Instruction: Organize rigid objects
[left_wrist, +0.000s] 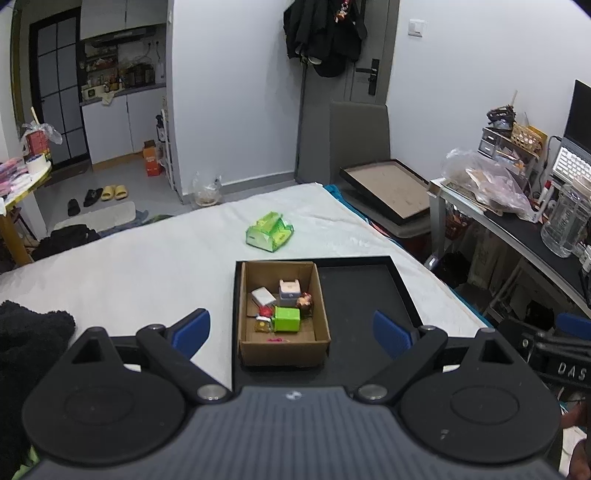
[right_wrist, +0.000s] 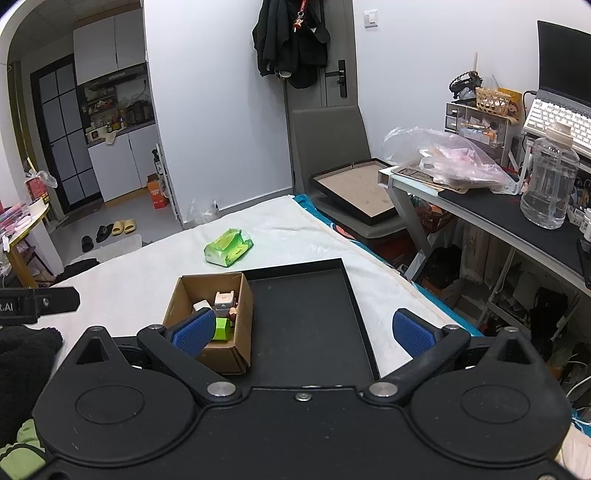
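Note:
A brown cardboard box (left_wrist: 283, 349) (right_wrist: 242, 295) sits in the left part of a black tray (left_wrist: 360, 291) (right_wrist: 306, 314) on a white bed cover. Inside lie a green block (left_wrist: 287, 319) (right_wrist: 221, 328), a small white box (left_wrist: 263, 295) (right_wrist: 201, 305), a pale grey-white toy (left_wrist: 289, 288) (right_wrist: 224, 298), a brown figurine (left_wrist: 304, 301) (right_wrist: 232, 313) and small red bits (left_wrist: 264, 312). My left gripper (left_wrist: 291, 330) hovers open above the box's near side, holding nothing. My right gripper (right_wrist: 304, 330) is open over the tray's bare half, its left finger (right_wrist: 195, 334) in front of the box.
A green tissue pack (left_wrist: 270, 232) (right_wrist: 228, 246) lies farther out on the bed. A dark fuzzy cloth (left_wrist: 29, 332) (right_wrist: 26, 350) lies at the near left. To the right stand a grey chair with a picture frame (left_wrist: 388, 188) (right_wrist: 356, 190) and a cluttered desk (right_wrist: 517, 206).

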